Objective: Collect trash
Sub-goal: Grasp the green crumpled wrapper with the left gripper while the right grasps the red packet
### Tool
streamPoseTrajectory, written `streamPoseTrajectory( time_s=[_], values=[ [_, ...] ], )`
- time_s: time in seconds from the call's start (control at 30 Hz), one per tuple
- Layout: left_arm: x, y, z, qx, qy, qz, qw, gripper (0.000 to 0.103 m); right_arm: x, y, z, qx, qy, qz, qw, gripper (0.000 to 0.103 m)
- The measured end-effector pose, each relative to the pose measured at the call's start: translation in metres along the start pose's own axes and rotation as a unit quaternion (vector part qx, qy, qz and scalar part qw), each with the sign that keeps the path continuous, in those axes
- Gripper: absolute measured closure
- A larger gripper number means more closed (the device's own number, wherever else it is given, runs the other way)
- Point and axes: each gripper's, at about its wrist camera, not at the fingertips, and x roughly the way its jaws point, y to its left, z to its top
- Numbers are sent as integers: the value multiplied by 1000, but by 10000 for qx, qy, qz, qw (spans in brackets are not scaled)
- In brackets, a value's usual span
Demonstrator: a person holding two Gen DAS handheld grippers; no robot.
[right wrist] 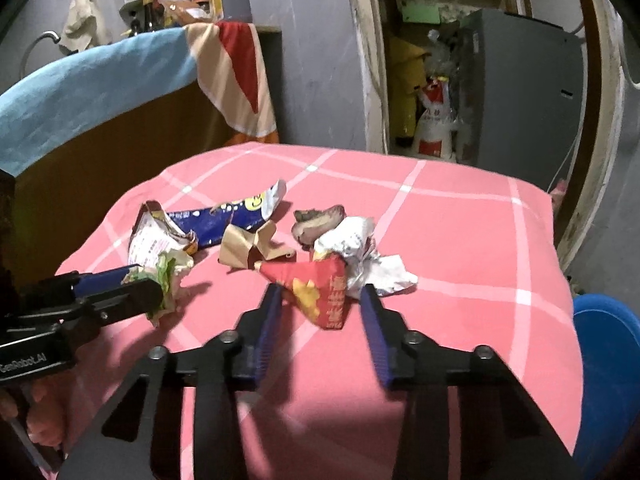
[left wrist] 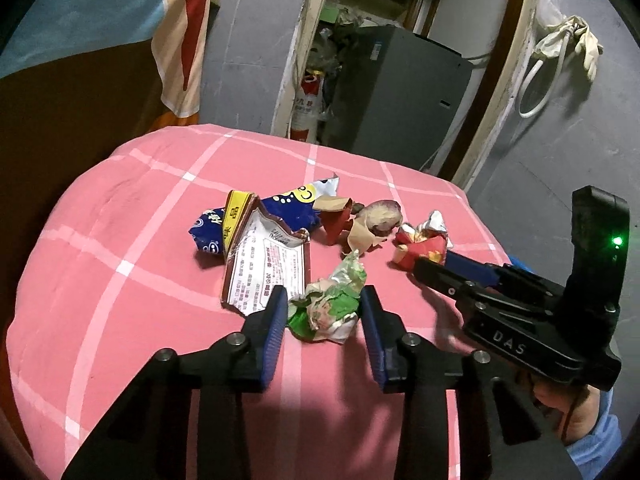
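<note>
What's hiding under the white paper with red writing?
The white paper lies partly on the blue wrapper, covering its middle; the blue ends stick out both sides. Its lower part rests on the pink cloth. Anything else beneath is covered, so I cannot tell.

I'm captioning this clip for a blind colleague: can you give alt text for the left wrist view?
The open left gripper straddles a crumpled green wrapper on a pink checked cloth. Beyond it lie a blue packet, a printed white wrapper and brown paper scraps. At right, the right gripper reaches a red wrapper.
</note>
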Motion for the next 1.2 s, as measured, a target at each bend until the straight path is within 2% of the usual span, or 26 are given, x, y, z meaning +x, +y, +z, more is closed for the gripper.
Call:
streamPoseTrajectory(
  time_s=[0.07,0.1,0.37,0.6,0.97,1.2],
  values=[
    [2,-2,-1,10,57,-45,10000,78,2,0,0,12,40,43,10000,82],
    [2,-2,-1,24,93,-48,9999,78,3,-1,0,20,52,54,10000,82],
    [2,-4,-2,61,75,-37,9999,83,1,-1,-1,40,-10,85,10000,85],
    [-7,-14,-8,261,-57,-63,9996,86,-17,1,-9,27,-319,119,9994,85],
    [-27,-29,-17,298,-353,-308,9985,86,-64,2,-29,121,-1106,363,9931,85],
    [-48,-47,-17,234,-906,-532,9942,86,-99,7,-37,-35,-1903,289,9813,85]
  ],
)
